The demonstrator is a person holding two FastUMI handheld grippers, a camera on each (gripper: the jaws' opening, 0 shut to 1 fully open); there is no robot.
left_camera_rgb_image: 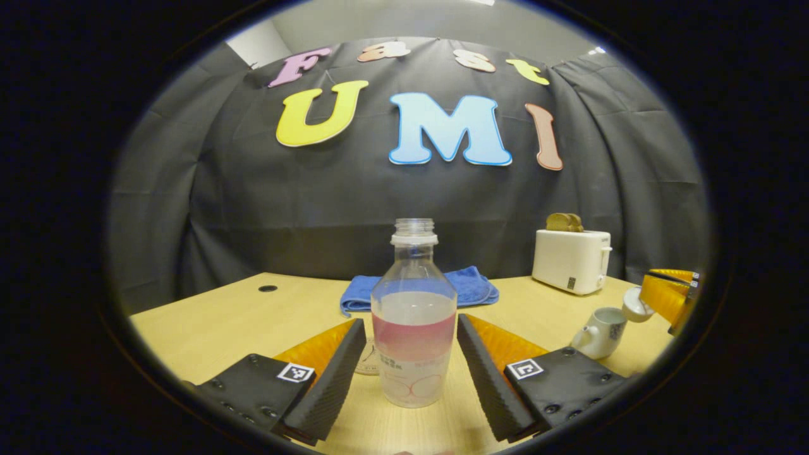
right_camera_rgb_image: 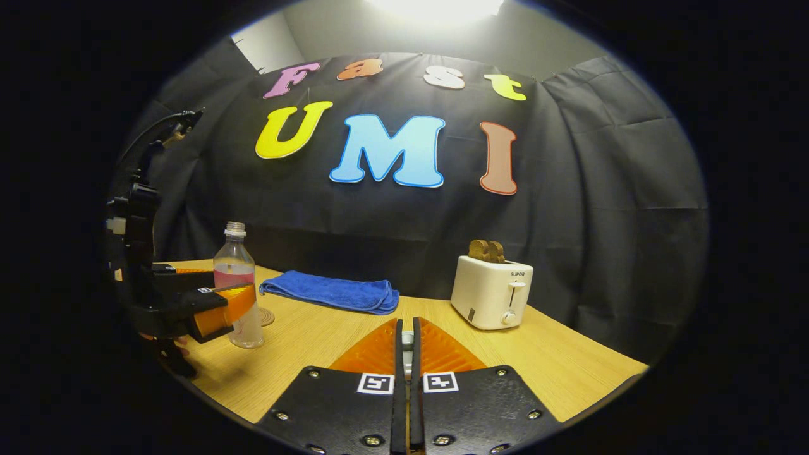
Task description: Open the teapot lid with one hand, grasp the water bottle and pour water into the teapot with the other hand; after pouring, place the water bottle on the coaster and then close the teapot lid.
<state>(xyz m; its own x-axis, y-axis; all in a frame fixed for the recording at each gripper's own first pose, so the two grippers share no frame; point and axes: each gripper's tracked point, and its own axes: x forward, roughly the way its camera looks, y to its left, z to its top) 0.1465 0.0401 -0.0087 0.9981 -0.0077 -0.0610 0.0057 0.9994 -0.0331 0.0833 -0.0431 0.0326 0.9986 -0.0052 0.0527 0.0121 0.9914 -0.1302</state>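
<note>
Wooden table [left_camera_rgb_image: 208, 328]: left gripper [left_camera_rgb_image: 411, 360] wide open either side of bottle [left_camera_rgb_image: 414, 328], ready to grasp; right gripper [right_camera_rgb_image: 407, 354] pinches lid [left_camera_rgb_image: 634, 305] right of teapot [left_camera_rgb_image: 600, 332], baring the mouth.

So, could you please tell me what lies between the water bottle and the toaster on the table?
In the right gripper view, a folded blue towel lies on the table between the water bottle and the toaster, nearer the bottle; the rest is bare wood.

At frame centre we see the uncapped water bottle [left_camera_rgb_image: 414, 322] upright on the counter [left_camera_rgb_image: 208, 322] between our hand-held gripper's [left_camera_rgb_image: 411, 370] parted fingers.
</note>
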